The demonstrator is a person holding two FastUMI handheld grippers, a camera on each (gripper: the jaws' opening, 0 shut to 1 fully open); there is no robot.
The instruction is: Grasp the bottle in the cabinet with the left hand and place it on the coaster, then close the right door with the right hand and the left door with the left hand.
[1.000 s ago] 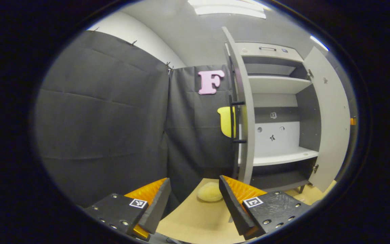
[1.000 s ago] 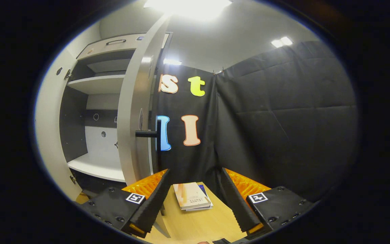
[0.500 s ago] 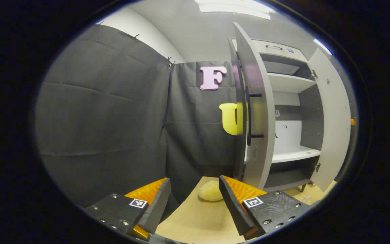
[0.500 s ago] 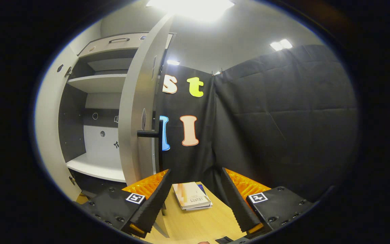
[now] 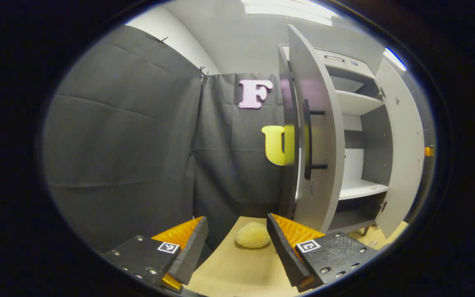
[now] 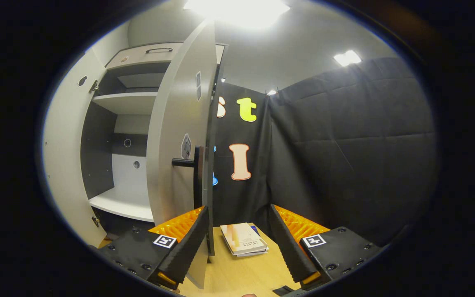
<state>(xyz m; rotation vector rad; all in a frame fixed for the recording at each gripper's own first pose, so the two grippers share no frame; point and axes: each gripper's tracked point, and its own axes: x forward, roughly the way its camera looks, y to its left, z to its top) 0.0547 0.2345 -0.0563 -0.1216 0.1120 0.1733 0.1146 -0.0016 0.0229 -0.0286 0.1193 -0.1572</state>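
Note:
In the left gripper view, my left gripper point(image 5: 236, 218) is open with nothing between its fingers, held over the wooden table point(image 5: 237, 272). The cabinet's left door point(image 5: 328, 136) stands just ahead to the right, outer face and black handle point(image 5: 307, 140) turned to me. Behind it the white shelf point(image 5: 361, 189) is bare. In the right gripper view, my right gripper point(image 6: 238, 209) is open and holds nothing. The right door point(image 6: 171, 123) and its black handle point(image 6: 198, 177) are close ahead on the left, the door's lower edge by my left finger.
A pale yellow round pad point(image 5: 253, 240) lies on the table beyond the left gripper. A stack of books point(image 6: 243, 244) lies ahead of the right gripper. Black cloth walls close in both sides. Each view shows the opposite door point(image 5: 402, 144) point(image 6: 62, 156) standing wide open.
Both near doors now show more of their outer faces and hide more of the shelves. The right door has come closer to my right gripper. Both grippers stay open.

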